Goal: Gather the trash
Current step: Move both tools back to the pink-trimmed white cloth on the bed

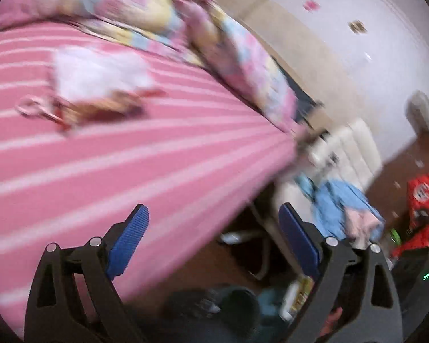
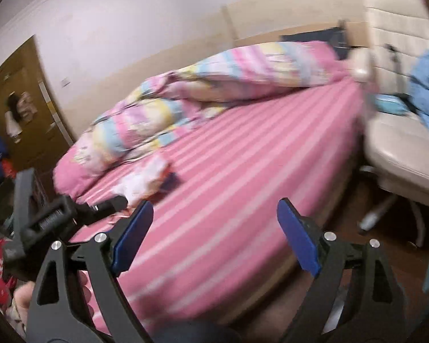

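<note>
On the pink striped bed sheet [image 1: 128, 171] lies a blurred heap of trash [image 1: 100, 83]: white crumpled wrapping with brown and red pieces at its near edge. A small pale ring-shaped piece [image 1: 28, 108] sits just left of it. My left gripper [image 1: 213, 208] hangs over the bed's near corner, open, with nothing between its blue pads [image 1: 128, 240]. In the right wrist view the same white and red trash [image 2: 146, 177] lies up and to the left of my right gripper [image 2: 214, 203], which is open and empty above the sheet [image 2: 243, 171].
A bunched pastel duvet [image 2: 186, 91] fills the far side of the bed. A cream office chair [image 2: 400, 148] with a blue garment [image 1: 337, 208] stands at the bed's end. A red bag [image 1: 426, 208] sits on the brown floor. A wooden door [image 2: 23, 108] is far left.
</note>
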`<state>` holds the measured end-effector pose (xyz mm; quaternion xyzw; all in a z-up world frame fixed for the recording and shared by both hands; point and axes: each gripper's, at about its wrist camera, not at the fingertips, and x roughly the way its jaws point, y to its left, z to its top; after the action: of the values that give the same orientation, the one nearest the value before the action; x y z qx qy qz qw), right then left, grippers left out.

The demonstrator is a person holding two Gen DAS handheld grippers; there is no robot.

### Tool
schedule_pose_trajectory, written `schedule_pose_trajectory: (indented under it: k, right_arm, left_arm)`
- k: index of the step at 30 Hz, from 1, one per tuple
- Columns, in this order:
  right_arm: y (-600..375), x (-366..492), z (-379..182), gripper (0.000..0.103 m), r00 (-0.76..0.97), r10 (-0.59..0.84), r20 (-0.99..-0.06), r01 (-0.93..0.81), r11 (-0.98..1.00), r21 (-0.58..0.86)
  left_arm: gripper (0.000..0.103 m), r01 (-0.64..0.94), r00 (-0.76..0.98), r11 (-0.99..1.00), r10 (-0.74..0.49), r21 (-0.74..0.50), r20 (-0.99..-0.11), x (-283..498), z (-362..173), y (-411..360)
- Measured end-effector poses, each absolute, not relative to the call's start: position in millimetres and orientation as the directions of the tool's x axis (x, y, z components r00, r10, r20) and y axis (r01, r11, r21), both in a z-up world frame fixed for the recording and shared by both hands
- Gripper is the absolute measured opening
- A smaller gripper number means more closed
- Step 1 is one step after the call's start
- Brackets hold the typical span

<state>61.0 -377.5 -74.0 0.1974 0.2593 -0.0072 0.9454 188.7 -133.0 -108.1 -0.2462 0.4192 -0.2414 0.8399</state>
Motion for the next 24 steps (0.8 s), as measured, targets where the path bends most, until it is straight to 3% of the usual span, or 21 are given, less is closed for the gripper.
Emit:
schedule_pose_trajectory:
  k: [3,9,17,24]
  right_arm:
    - [-337.6,111.3,-75.5,0.088,0.862,0.158,-0.481,0.045,0.923,0.383]
    - [-272.2,191.5,-114.3,0.087,0.846,0.249,-0.472,-0.052,0.918,0.392]
    - [-229.2,267.0,-148.4,0.078,0.808,0.405,-0.428,-0.222,0.882,0.415]
    - [-221.0,322.8,-174.5,0.063,0.753,0.442,-0.487,-0.210,0.864,0.458]
  left_arm:
    - [0.090,0.111,0.606,0.808,-0.517,-0.579,-0.605,212.7,-123.0,-71.6]
    - [0.090,0.047,0.674,0.820,-0.448,-0.570,-0.588,266.5,-136.0,3.2]
    - [0.090,0.068,0.689,0.846,-0.423,-0.528,-0.588,360.0,-163.2,28.0]
    - [0.089,0.040,0.653,0.874,-0.390,-0.485,-0.649,406.6,-182.8,28.5]
